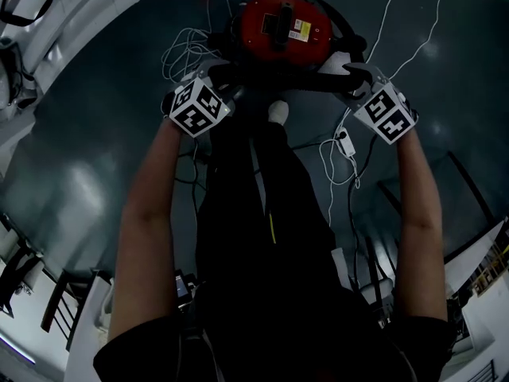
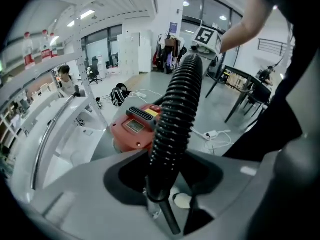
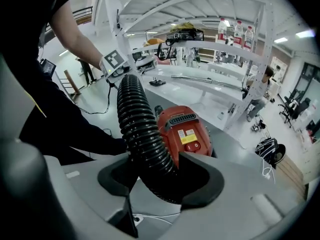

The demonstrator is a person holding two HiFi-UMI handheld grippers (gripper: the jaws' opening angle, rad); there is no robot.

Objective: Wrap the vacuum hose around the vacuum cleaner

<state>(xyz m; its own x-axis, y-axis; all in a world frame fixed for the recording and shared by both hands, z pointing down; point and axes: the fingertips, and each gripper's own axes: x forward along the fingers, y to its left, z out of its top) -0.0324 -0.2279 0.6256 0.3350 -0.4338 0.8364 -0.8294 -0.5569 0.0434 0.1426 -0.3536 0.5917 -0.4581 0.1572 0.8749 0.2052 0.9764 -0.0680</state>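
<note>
Off to the left on the dark floor (image 1: 87,150), a loose tangle of white cable (image 1: 183,50) lies just beside the red vacuum cleaner (image 1: 282,24). The cleaner sits on the floor ahead of the person's sock foot (image 1: 278,111).

The left hand-held gripper (image 2: 167,194) is closed to a narrow gap on the black ribbed vacuum hose (image 2: 177,109), where the ribs give way to a smooth cuff. From there the hose runs across the near side of the cleaner, between it and the foot, to the other hand. The person's dark trouser legs (image 1: 262,189) stand close behind that stretch.

The right hand-held gripper (image 3: 160,184) grips a ribbed part of the hose with its jaws set wider, and one dark pad curves round the hose's side.

Below that gripper a white power strip (image 1: 346,142) lies on the floor with its cord (image 1: 330,181) looped beside it. Another white lead (image 1: 394,18) trails away past the cleaner. A black metal frame (image 1: 469,185) stands at the far right, well apart from the hose.
</note>
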